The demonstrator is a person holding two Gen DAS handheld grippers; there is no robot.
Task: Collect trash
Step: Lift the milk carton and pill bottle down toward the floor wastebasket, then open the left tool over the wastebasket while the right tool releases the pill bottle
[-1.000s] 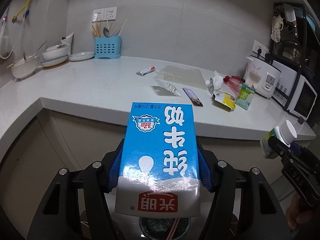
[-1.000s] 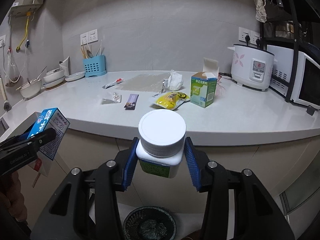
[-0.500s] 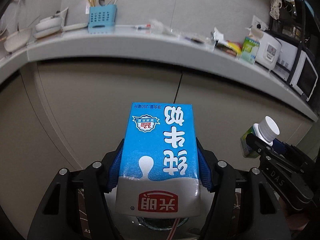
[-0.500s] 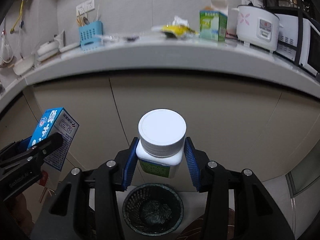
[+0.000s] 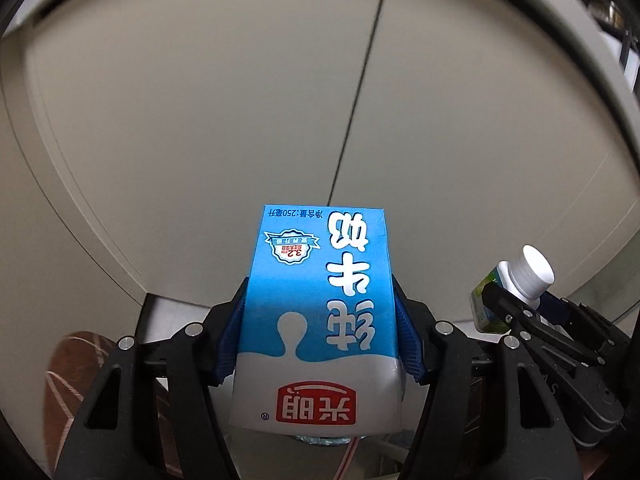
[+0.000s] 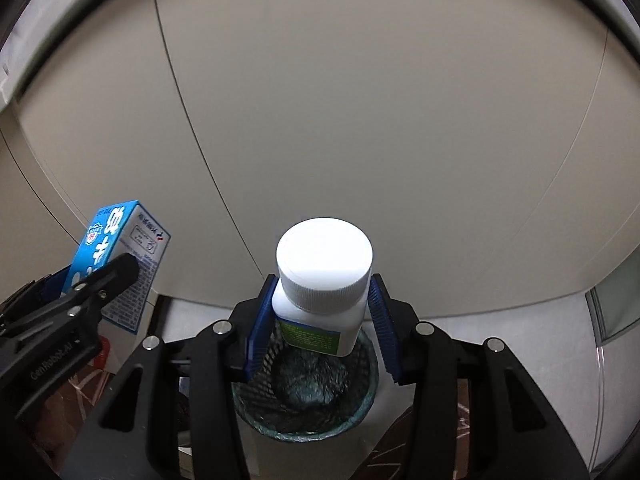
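My left gripper point(image 5: 320, 336) is shut on a blue and white milk carton point(image 5: 320, 320), its print upside down, with a straw poking out below. My right gripper point(image 6: 320, 320) is shut on a white pill bottle point(image 6: 324, 280) with a white cap and green label. Directly under the bottle stands a round mesh trash bin point(image 6: 362, 400) lined with a bag, with crumpled dark contents. From the right wrist view the carton point(image 6: 120, 256) and left gripper point(image 6: 100, 280) appear at the left. From the left wrist view the bottle point(image 5: 520, 280) and right gripper point(image 5: 516, 308) appear at the right.
Beige cabinet doors point(image 6: 360, 120) fill the background close ahead, with a vertical seam point(image 5: 360, 80). The worktop edge point(image 6: 24, 40) curves overhead. Brown patterned floor point(image 5: 68, 380) shows at the lower left and a pale floor point(image 6: 520, 320) at the right.
Both grippers have dropped from worktop height to low in front of the cabinets, each still holding its item. The counter has left view and the trash bin has grown larger below the bottle.
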